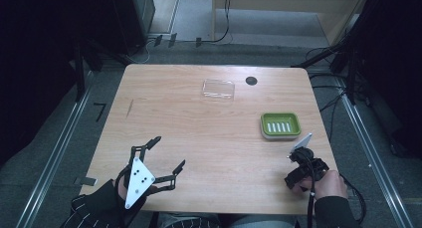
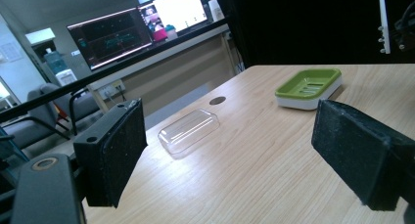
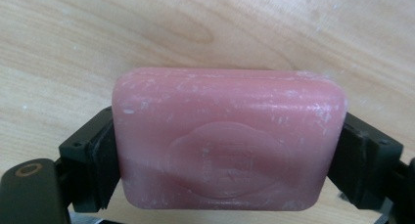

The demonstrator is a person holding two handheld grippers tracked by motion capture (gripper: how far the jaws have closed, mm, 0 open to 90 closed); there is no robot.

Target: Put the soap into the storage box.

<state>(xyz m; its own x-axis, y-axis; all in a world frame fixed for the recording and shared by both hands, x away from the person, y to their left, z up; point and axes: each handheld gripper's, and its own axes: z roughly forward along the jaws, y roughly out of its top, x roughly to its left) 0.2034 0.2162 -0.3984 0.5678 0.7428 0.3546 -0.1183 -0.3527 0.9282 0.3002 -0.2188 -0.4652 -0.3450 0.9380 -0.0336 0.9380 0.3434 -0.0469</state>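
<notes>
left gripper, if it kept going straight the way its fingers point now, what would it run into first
Likely the clear plastic lid, which lies ahead between the open fingers of the left gripper. Bare table comes before it. Depth is unclear, so it might pass just over the lid.

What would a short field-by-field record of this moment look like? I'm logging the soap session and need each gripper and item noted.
right gripper: shut on the pink soap bar, jaws pressing its two short ends, above the table
left gripper: open, nothing between its jaws
green soap dish: on the table, right side, no soap in it
clear lid: lying on the table, far side, apart from the dish
dark round spot: on the tabletop beside the lid
</notes>
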